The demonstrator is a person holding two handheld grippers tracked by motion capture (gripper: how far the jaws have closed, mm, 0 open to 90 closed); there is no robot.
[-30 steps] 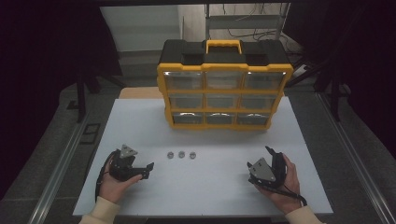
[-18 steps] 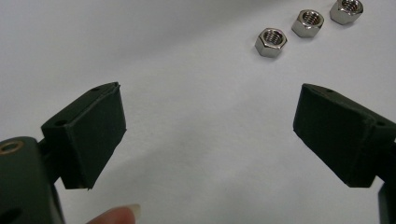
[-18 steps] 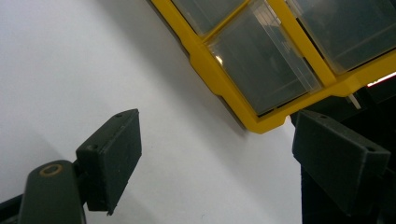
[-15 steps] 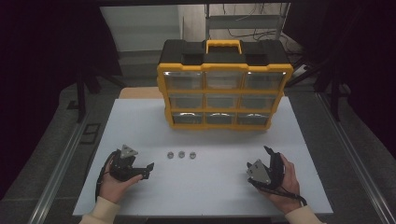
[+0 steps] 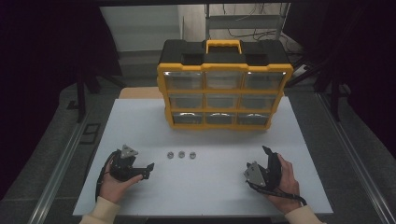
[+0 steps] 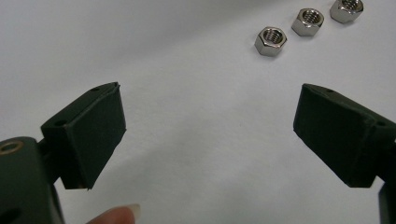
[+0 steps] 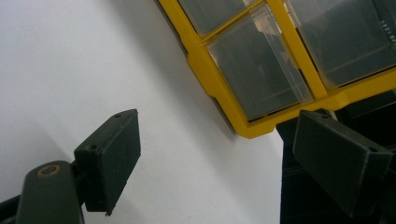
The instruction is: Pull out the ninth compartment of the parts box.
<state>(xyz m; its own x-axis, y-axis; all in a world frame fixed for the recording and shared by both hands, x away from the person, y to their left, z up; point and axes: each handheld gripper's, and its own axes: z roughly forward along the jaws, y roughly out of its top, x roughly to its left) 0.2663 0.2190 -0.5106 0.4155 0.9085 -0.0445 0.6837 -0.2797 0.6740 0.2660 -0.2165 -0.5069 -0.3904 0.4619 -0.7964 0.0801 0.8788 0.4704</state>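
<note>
White table point(image 5: 140, 135), organizer point(image 5: 224, 88) at the back; left gripper point(image 6: 210, 126), jaws wide apart, faces three nuts point(image 6: 271, 41), likely lining up a pick; right gripper point(image 7: 219, 149) waits, spread too.

Three hex nuts point(image 6: 271, 41): bright polished metal, glossy, threaded bores. Counter point(image 5: 140, 130): matt white, smooth. Organiser box point(image 5: 224, 88): yellow and black plastic, slight sheen; drawer fronts point(image 7: 259, 77) clear plastic, faintly hazy. Left gripper point(image 6: 210, 135) and right gripper point(image 7: 217, 154) jaws: matt black pads, rubbery-looking, fine grain.
</note>
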